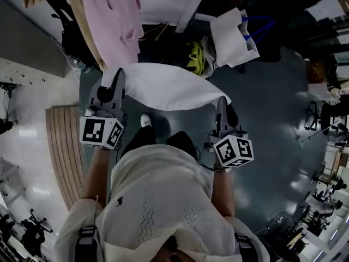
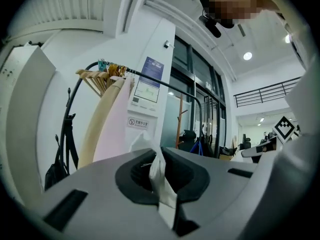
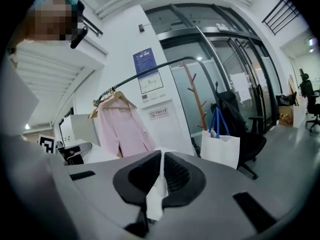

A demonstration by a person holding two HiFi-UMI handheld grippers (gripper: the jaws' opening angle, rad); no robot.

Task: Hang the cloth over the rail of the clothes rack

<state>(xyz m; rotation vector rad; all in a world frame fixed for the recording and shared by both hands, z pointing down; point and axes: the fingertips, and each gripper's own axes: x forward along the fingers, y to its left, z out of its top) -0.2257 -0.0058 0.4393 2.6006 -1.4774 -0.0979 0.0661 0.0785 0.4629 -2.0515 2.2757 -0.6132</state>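
Above a glossy grey floor, a white fabric cloth is being held spread between the left tool and the right tool, both clamped on its edge, short of the black metal rack rail and not yet hung.

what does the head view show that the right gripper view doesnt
Head view only: the whole white cloth stretched between left gripper and right gripper. Right gripper view only: the rack's black rail and that gripper's fingers shut on a cloth fold. Both: the pink garment and the white bag.
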